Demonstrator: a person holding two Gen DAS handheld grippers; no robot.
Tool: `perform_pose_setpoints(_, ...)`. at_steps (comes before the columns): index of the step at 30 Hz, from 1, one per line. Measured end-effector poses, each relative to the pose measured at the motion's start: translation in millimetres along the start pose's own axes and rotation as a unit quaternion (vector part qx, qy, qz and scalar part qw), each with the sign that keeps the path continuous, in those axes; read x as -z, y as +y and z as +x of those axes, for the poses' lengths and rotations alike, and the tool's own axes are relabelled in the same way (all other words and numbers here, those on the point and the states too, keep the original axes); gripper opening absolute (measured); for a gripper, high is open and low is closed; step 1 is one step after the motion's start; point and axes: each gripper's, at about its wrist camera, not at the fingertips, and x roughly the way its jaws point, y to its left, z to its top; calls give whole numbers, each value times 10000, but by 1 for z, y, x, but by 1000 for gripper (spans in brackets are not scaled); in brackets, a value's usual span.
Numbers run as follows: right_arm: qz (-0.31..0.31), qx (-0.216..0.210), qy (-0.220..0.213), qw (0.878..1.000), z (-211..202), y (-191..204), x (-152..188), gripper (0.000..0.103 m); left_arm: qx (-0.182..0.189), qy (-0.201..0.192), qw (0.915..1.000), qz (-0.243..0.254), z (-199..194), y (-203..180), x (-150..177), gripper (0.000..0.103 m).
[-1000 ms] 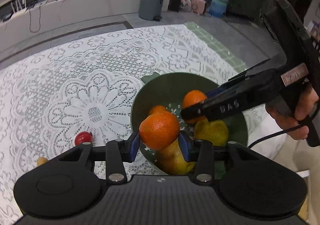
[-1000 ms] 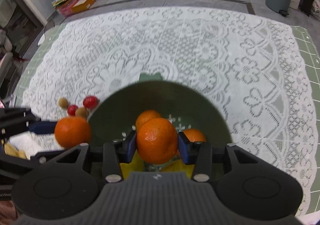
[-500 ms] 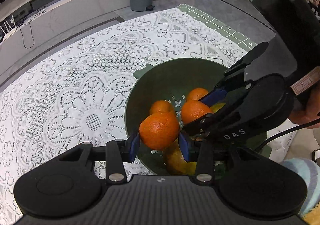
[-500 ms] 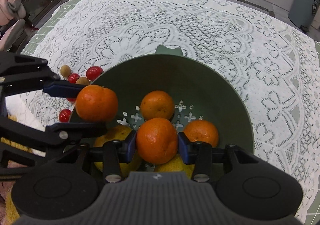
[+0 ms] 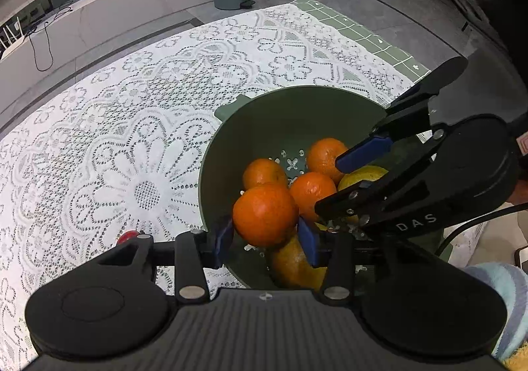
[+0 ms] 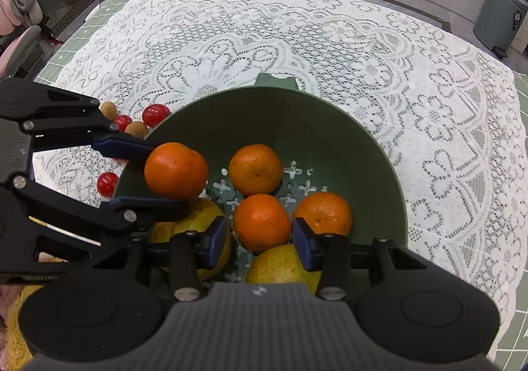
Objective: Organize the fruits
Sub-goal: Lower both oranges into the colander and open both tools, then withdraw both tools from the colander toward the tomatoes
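Over the green colander's (image 6: 346, 127) left rim the left claw (image 6: 165, 173), its jaws just opening, flanks a mandarin (image 6: 176, 170) with a gap showing beside it, while the right claw (image 6: 262, 240) stands parted around another mandarin (image 6: 262, 222) lying inside.

Bowl (image 6: 363, 153): dark green, pale cross-shaped holes in its floor
Oranges (image 6: 255, 169): bright orange
Pears (image 6: 283, 263): yellow
Small fruits (image 6: 155, 114): red — some tan
Cloth (image 6: 264, 41): white lace, flower pattern
Tools (image 5: 265, 235): black — blue pads
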Motion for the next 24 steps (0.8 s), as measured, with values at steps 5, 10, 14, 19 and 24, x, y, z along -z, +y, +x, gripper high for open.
perform_pose_setpoints(5, 63, 91, -26, 9999, -7, 2, 3, 48, -4, -143, 9999, -33, -11, 0, 1, 59)
perform_pose_setpoints(10, 63, 176, -94, 9998, -17, 11, 5, 52, 45, -337, 9994, -84, -32, 1, 5, 59)
perform_pose_setpoints(14, 18, 373, -189, 9991, -28, 25, 4, 55, -29, -507, 9985, -212, -53, 6, 11, 59)
perform_pose_setpoints(19, 61, 465, -364, 9982, -43, 44, 4, 58, -135, -692, 9968, -373, -81, 18, 22, 59)
perform_pose_setpoints(24, 92, 527, -560, 9970, -54, 69, 4, 62, -334, -833, 9948, -474, -106, 29, 38, 59)
